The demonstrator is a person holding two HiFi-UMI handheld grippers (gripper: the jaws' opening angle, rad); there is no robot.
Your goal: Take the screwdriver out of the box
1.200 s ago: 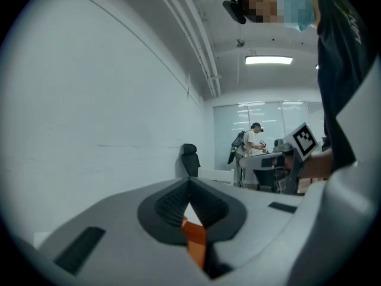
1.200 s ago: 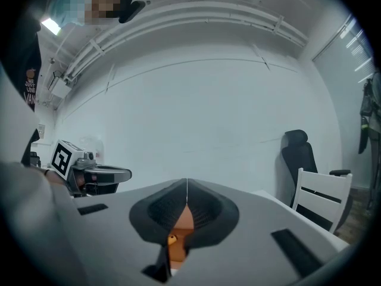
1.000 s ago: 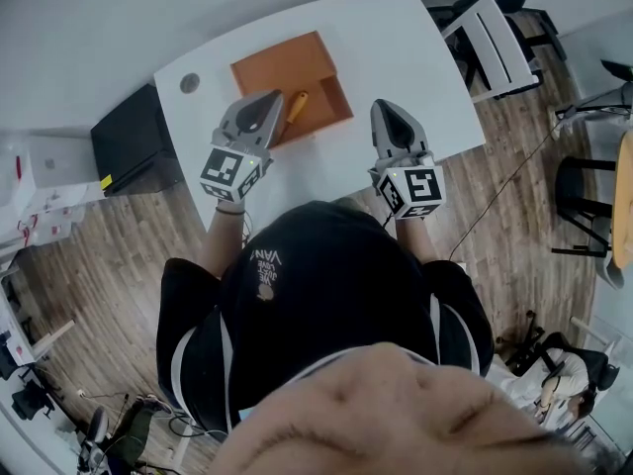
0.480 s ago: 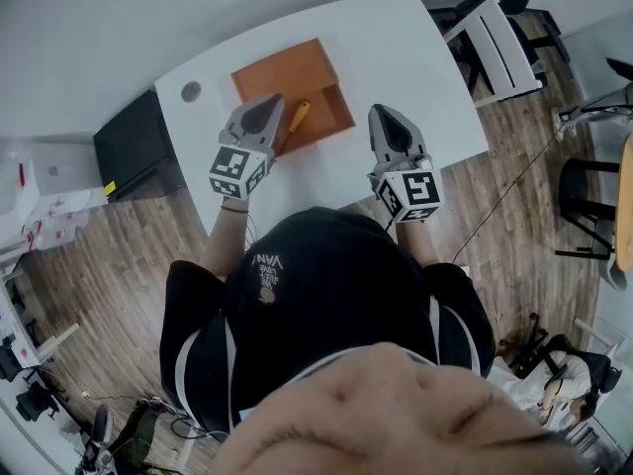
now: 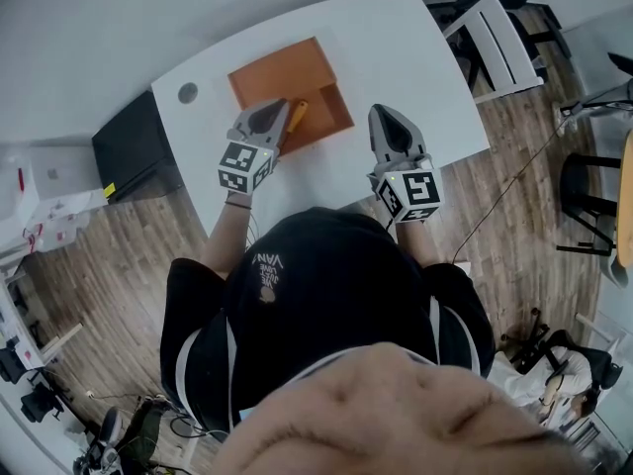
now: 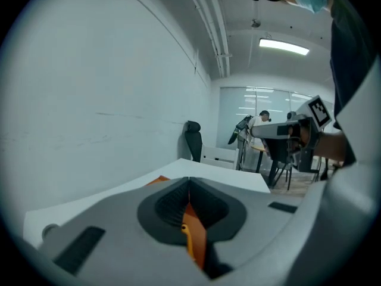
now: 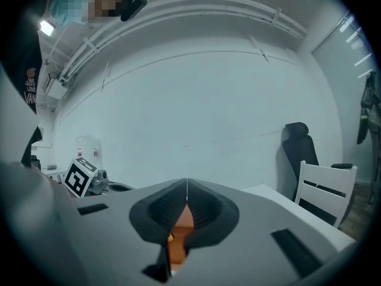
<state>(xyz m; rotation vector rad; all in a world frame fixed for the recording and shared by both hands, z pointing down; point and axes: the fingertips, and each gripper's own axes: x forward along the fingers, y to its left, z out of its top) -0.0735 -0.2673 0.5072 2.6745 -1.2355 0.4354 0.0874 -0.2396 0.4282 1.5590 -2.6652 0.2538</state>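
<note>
An open orange box point(image 5: 287, 82) lies on the white table point(image 5: 406, 57). In it, by the near edge, lies a screwdriver point(image 5: 296, 116) with a yellow-orange handle. My left gripper point(image 5: 271, 109) hangs over the box's near left part, just left of the screwdriver, its jaws shut on nothing. In the left gripper view the gripper point(image 6: 189, 181) shows the handle point(image 6: 187, 236) through the gap below its tips. My right gripper point(image 5: 388, 112) hovers right of the box, also shut and empty; in its own view this gripper point(image 7: 187, 182) has tips that meet.
A round cable hole point(image 5: 187, 93) sits at the table's far left corner. A black cabinet point(image 5: 134, 142) stands left of the table and a white chair point(image 5: 495, 38) to its right. A wall runs behind the table.
My left gripper has sunk lower and edged right, closer to the box and the screwdriver. The right gripper has stayed where it was.
</note>
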